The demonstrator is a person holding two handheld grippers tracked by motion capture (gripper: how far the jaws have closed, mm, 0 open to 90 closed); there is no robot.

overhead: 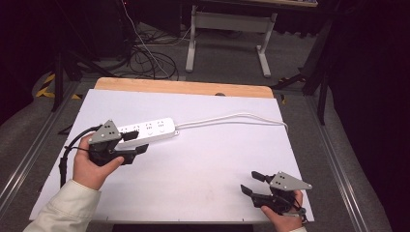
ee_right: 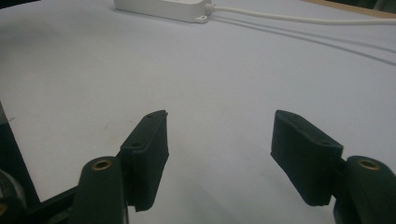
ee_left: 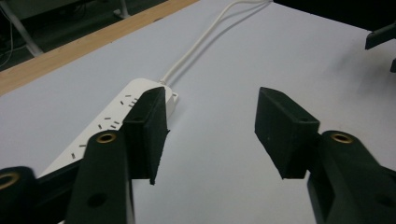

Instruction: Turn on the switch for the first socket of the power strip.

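A white power strip (overhead: pixel 150 129) lies on the white table sheet (overhead: pixel 203 159), left of centre, with its white cable (overhead: pixel 232 117) looping right to the table's far right edge. My left gripper (overhead: pixel 137 142) is open just in front of the strip's near end; in the left gripper view the strip (ee_left: pixel 116 123) runs under the left jaw and the gap (ee_left: pixel 212 126) holds nothing. My right gripper (overhead: pixel 251 182) is open near the front right corner, apart from everything. From the right gripper view the strip's end (ee_right: pixel 163 8) and cable (ee_right: pixel 299 18) lie far ahead, gripper (ee_right: pixel 217 140) empty.
A bare wooden strip (overhead: pixel 183 87) borders the table's far edge. Beyond it the floor holds tangled dark cables (overhead: pixel 145 60) and a white desk frame (overhead: pixel 227 29). Metal rails (overhead: pixel 29 154) run along both sides of the table.
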